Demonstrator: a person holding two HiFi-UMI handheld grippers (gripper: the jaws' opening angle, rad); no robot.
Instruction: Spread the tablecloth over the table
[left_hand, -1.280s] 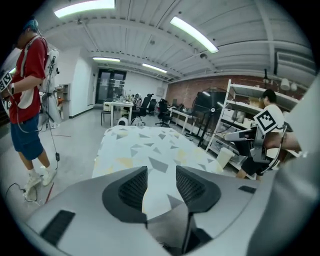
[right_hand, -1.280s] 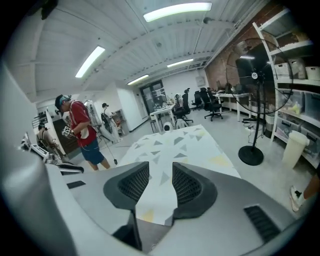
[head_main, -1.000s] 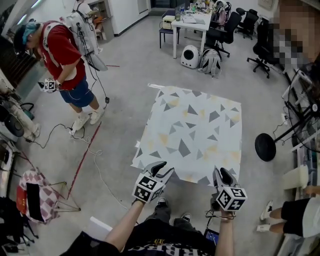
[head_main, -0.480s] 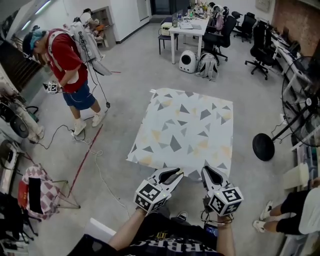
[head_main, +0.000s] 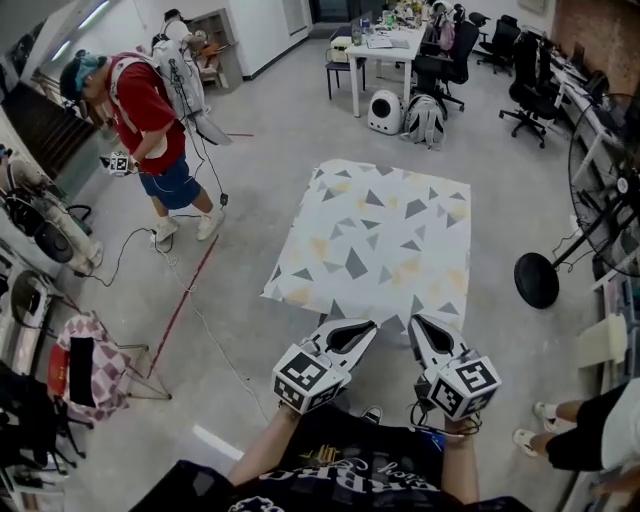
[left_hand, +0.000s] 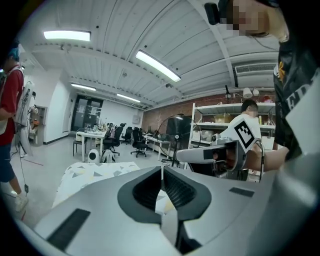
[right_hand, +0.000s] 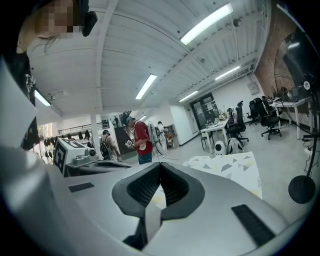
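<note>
While the person in red (head_main: 145, 110) stands well off to the left of the left claw, all the action is at the near hem. Left claw (head_main: 369, 327) first: its jaws have just been closing and they meet at the tips, nipping the near edge of the cloth (head_main: 375, 240). The left gripper view shows pale, yellow-flecked fabric in the hollow behind those tips. Straight ahead of this claw the cloth runs away flat, triangles up, with no folds to speak of. What lies beneath it is hidden, so I can't say whether a surface is under there or only the floor (head_main: 250, 190).

Just beside it, to the right, the right claw (head_main: 416, 323) is its mirror: jaws just closed, tips together on the same hem, fabric peeking through behind them. Why side by side, near the hem's middle? My read is an even pull, so the cloth travels square instead of skewing toward one corner. Both claws point almost level, which would suit lifting that edge and drawing or flicking it outward.

Further right of the right claw, well apart, a fan (head_main: 607, 185) stands away from the cloth. Final adjustment or fresh lift, I can't tell.
</note>
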